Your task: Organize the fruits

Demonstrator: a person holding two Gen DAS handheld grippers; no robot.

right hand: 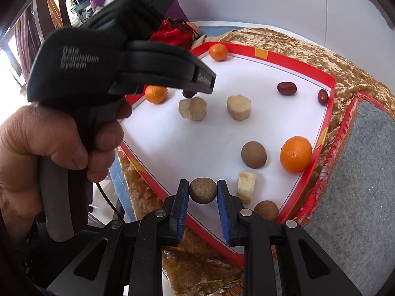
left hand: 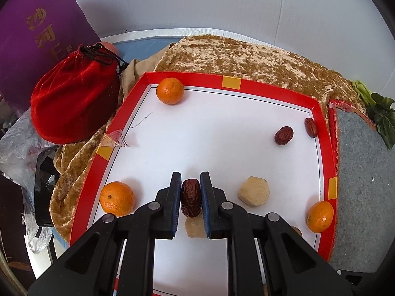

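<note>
My left gripper (left hand: 190, 193) is shut on a wrinkled red date (left hand: 190, 201) and holds it above the white tray with a red rim (left hand: 271, 91). My right gripper (right hand: 203, 192) is shut on a round brown longan (right hand: 203, 190) near the tray's front edge. On the tray lie three tangerines (left hand: 170, 91) (left hand: 117, 198) (left hand: 320, 216), two more red dates (left hand: 284, 135) (left hand: 310, 127), pale peeled chunks (left hand: 253, 191) (right hand: 192, 108) (right hand: 246, 186) and two more longans (right hand: 253, 154) (right hand: 266, 211). The left gripper body (right hand: 118, 59) shows in the right wrist view.
A red velvet drawstring pouch (left hand: 74, 98) and a purple bag (left hand: 37, 32) stand left of the tray. A golden crushed-velvet cloth (left hand: 246, 59) lies under the tray. A grey mat (left hand: 365, 185) and green leaves (left hand: 380, 113) are at the right.
</note>
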